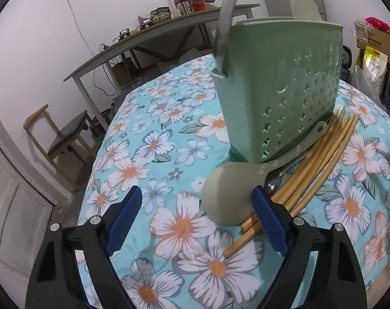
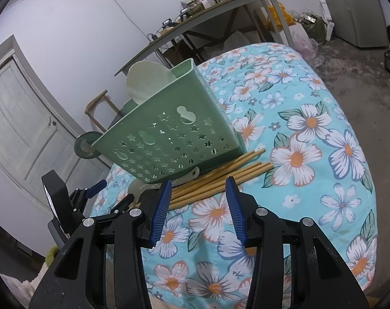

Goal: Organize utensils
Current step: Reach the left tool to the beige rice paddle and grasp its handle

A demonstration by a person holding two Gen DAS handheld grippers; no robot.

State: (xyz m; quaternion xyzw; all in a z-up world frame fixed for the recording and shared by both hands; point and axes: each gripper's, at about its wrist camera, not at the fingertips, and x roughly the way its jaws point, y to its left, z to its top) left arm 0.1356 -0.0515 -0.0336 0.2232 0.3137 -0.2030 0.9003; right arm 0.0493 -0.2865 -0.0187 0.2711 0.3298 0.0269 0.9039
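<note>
A green perforated utensil holder [image 1: 292, 82] stands on the floral tablecloth [image 1: 169, 134]; a knife [image 1: 227, 23] sticks up from its side slot and a pale rice paddle [image 1: 304, 5] stands inside it. A second pale rice paddle [image 1: 225, 195], a metal spoon [image 1: 277, 177] and several bamboo chopsticks [image 1: 316, 159] lie in front of the holder. My left gripper [image 1: 197, 213] is open and empty, its right finger beside the lying paddle. My right gripper [image 2: 198, 198] is open and empty, just short of the chopsticks [image 2: 220, 177] and holder [image 2: 169, 134].
A long grey side table [image 1: 153, 36] with jars and bottles stands against the wall. A wooden chair [image 1: 63, 139] stands left of the table, and boxes and bags [image 1: 375, 51] at the right. The left gripper shows in the right wrist view [image 2: 91, 195]. A white door [image 2: 19, 128] is behind.
</note>
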